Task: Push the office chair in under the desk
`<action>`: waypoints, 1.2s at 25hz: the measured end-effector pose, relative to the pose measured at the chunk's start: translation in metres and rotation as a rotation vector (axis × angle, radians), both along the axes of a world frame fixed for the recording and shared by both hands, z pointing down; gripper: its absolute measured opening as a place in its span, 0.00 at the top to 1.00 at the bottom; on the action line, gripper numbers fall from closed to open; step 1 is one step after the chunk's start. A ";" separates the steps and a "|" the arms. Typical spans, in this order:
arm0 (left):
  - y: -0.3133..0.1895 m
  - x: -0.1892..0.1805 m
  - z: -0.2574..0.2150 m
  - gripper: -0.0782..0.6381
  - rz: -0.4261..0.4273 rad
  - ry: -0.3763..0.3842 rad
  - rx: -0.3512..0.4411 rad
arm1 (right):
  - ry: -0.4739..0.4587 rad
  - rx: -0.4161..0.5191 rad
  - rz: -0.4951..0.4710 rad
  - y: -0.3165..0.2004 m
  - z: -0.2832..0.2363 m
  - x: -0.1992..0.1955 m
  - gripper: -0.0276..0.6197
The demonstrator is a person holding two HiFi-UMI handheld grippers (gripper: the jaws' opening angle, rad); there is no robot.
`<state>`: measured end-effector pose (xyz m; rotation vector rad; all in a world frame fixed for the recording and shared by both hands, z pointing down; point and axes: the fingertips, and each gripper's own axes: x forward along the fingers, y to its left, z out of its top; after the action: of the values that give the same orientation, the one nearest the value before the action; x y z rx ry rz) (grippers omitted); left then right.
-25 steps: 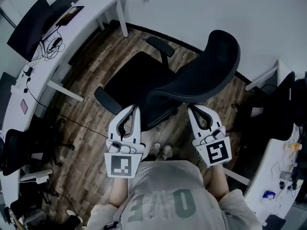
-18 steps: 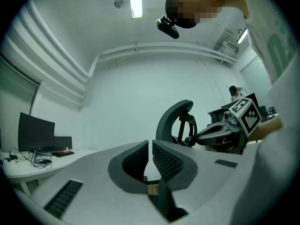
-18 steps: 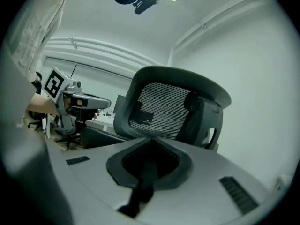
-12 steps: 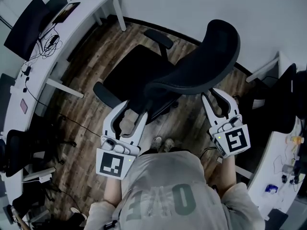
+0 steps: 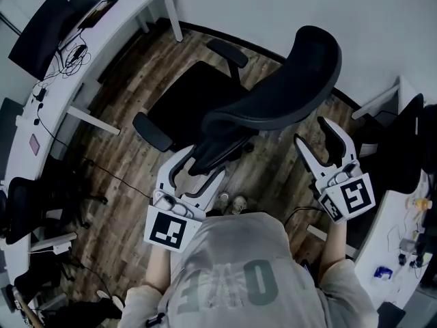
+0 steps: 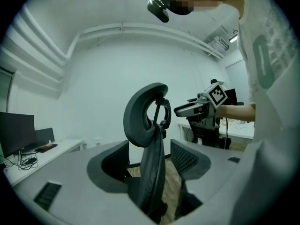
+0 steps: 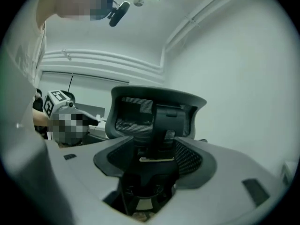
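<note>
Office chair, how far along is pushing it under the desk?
Nothing done: the office chair stands on the floor, clear of the desk. In hand: both jaws have just been opening; the left gripper straddles the backrest edge ungripped, the right gripper holds nothing. Left: the whole push.

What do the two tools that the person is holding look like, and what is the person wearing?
Both the left tool and the right tool are white, each with two long curved jaws lined with dark pads and a cube bearing black-and-white square markers at the base. The person wears a light grey T-shirt with large darker letters.
</note>
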<state>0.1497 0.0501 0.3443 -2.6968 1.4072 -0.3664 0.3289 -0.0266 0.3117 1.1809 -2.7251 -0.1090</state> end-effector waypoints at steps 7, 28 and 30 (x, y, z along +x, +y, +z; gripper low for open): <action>-0.011 0.008 0.029 0.51 -0.024 -0.069 -0.081 | -0.049 -0.026 -0.017 -0.031 -0.004 0.003 0.54; -0.014 0.017 0.051 0.69 0.033 -0.133 -0.131 | -0.015 -0.083 -0.091 -0.056 -0.001 -0.013 0.50; -0.014 0.017 0.051 0.69 0.032 -0.130 -0.125 | -0.017 -0.084 -0.092 -0.057 -0.001 -0.014 0.50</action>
<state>0.1667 0.0360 0.3952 -2.7304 1.3473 -0.6350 0.3150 -0.0833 0.3108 1.0390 -2.7691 0.0045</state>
